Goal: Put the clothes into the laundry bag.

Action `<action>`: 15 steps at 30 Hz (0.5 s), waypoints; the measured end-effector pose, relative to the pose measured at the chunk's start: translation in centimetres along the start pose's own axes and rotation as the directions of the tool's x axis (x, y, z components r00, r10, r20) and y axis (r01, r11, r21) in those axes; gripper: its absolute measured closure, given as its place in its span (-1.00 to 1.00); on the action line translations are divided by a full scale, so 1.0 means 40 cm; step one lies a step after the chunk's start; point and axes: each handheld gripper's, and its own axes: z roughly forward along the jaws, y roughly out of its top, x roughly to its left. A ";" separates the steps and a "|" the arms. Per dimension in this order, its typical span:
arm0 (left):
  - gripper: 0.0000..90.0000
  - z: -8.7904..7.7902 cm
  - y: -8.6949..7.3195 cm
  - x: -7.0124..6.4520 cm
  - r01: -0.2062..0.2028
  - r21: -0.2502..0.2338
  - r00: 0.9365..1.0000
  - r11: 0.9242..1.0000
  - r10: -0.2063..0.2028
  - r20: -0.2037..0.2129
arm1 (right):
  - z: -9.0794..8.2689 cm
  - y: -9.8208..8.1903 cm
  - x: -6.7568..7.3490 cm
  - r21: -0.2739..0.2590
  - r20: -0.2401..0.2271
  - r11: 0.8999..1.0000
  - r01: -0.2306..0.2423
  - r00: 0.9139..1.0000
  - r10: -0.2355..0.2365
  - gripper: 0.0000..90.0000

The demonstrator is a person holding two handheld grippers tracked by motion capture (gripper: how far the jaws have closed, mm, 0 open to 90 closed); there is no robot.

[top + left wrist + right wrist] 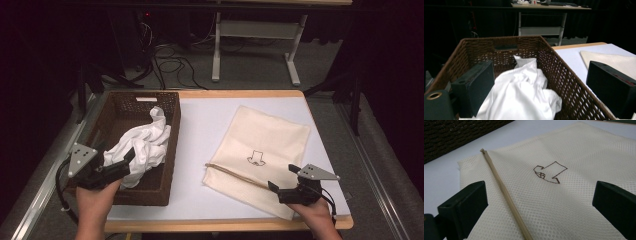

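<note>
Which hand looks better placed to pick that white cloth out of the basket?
Left. The left gripper hangs open at the white cloth in the wicker basket; the right gripper is open over the mesh bag.

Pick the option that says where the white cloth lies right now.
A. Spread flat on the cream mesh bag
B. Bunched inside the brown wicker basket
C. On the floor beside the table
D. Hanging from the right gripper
B: the crumpled white cloth sits within the walls of the wicker basket, while the cream mesh bag lies flat on the table with nothing on it.
</note>
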 end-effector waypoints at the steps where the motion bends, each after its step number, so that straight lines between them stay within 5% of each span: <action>1: -0.80 0.009 0.009 0.001 -0.006 0.004 1.000 1.000 0.006 0.000 | -0.003 0.000 0.000 -0.003 0.002 1.000 -0.003 1.000 0.003 -0.99; 6: -0.80 0.064 0.033 0.007 -0.037 0.004 0.999 0.999 0.037 -0.006 | -0.007 0.002 -0.004 -0.016 0.003 1.000 0.000 1.000 0.000 -0.98; 11: -0.77 0.140 0.039 0.041 -0.059 0.069 0.998 0.996 0.059 0.000 | -0.004 0.001 0.001 -0.008 0.004 1.000 0.005 1.000 -0.005 -0.98; 15: -0.77 0.177 0.008 0.071 -0.021 0.092 0.999 0.996 0.018 0.036 | 0.000 -0.001 -0.001 0.000 0.002 1.000 0.008 1.000 -0.008 -0.98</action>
